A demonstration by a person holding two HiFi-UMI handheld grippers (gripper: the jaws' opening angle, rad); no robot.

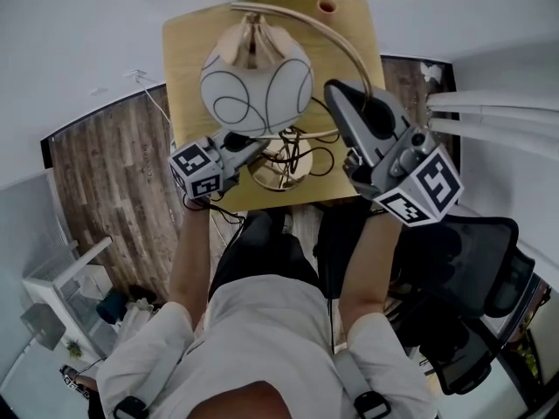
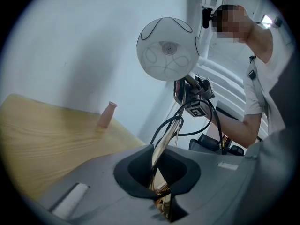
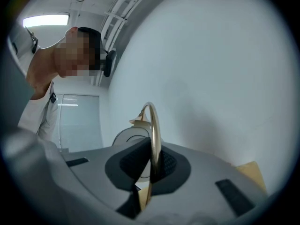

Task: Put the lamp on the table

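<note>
Lamp: the lamp [image 1: 255, 84] is above the light wooden table [image 1: 188, 51], held between both grippers.
Shade: a round white globe shade [image 2: 168, 48] with thin dark looping lines drawn over it and a brass cap on top.
Arm: a slim brass arched arm [image 1: 336, 37] sweeps from the top of the globe in a wide curve, over and down towards the foot.
Base: a shiny brass base [image 1: 278, 171] lies over the near edge of the table; I cannot tell whether it touches the wood.
Cord: a black cord [image 1: 319, 157] loops around the base and stem.
Left gripper: the left gripper [image 2: 159, 182] is clamped on the lower brass stem, close to the base, with the cord running beside it.
Right gripper: the right gripper [image 3: 151, 172] is closed tight on the arched arm, higher up the curve.
Vase: a small pink vase [image 1: 327, 6] stands at the far edge of the table, apart from the lamp.
</note>
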